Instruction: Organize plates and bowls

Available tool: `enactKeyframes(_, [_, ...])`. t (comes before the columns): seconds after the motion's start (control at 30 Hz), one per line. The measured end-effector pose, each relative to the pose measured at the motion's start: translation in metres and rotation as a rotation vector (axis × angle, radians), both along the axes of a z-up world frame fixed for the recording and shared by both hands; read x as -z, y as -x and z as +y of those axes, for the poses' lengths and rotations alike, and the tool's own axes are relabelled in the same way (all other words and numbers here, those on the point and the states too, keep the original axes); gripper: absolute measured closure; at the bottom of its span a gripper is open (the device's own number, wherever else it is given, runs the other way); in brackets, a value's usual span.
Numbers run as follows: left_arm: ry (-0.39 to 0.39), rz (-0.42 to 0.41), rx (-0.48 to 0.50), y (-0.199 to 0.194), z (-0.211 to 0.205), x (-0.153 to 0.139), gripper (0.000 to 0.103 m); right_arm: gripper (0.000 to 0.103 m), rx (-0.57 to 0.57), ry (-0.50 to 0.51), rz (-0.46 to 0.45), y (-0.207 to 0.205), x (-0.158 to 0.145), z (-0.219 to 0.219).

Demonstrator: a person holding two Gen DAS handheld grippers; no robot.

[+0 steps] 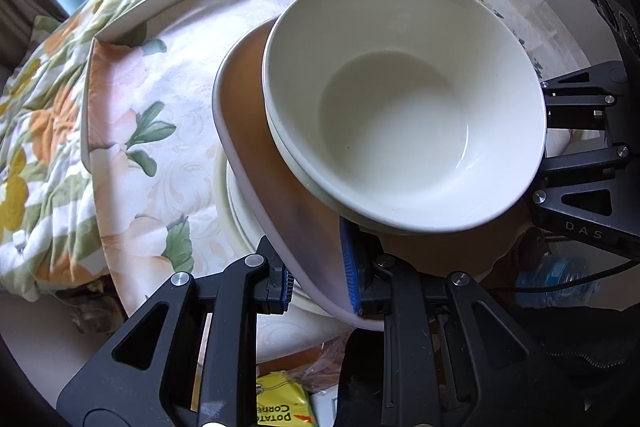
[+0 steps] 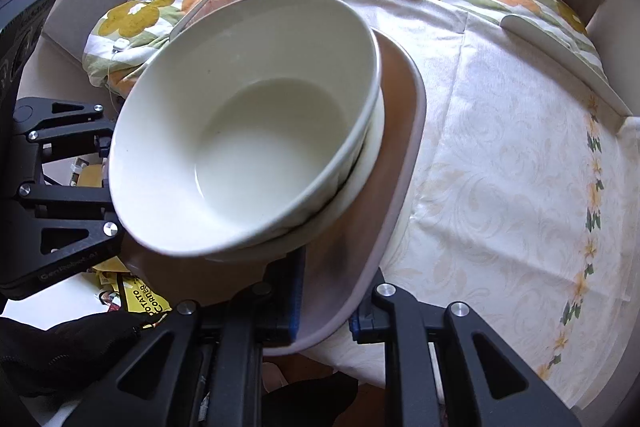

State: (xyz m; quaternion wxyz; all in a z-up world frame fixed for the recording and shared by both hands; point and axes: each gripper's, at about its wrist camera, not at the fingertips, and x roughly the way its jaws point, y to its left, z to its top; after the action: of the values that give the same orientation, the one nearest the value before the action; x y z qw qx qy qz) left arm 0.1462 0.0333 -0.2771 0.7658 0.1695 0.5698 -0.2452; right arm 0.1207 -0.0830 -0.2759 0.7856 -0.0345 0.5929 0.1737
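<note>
Both my left gripper (image 1: 320,277) and right gripper (image 2: 326,311) clamp the brown plate (image 1: 256,147); stacked bowls (image 1: 400,115) ride just ahead, unplaced.

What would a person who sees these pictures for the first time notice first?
First, the white bowls, nested one inside the other, fill the middle of both views and sit tilted on a brown plate with a pale rim. Next, the left gripper and the right gripper each clamp the near rim of that plate. Behind lies a floral tablecloth.
</note>
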Motion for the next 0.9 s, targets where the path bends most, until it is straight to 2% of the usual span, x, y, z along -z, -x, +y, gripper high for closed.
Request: enactKeyframes(0.9, [-0.03, 0.007, -0.02, 0.002, 0.005, 0.011, 0.085, 0.087, 0.049, -0.011, 0.026, 0.001, 0.011, 0.003])
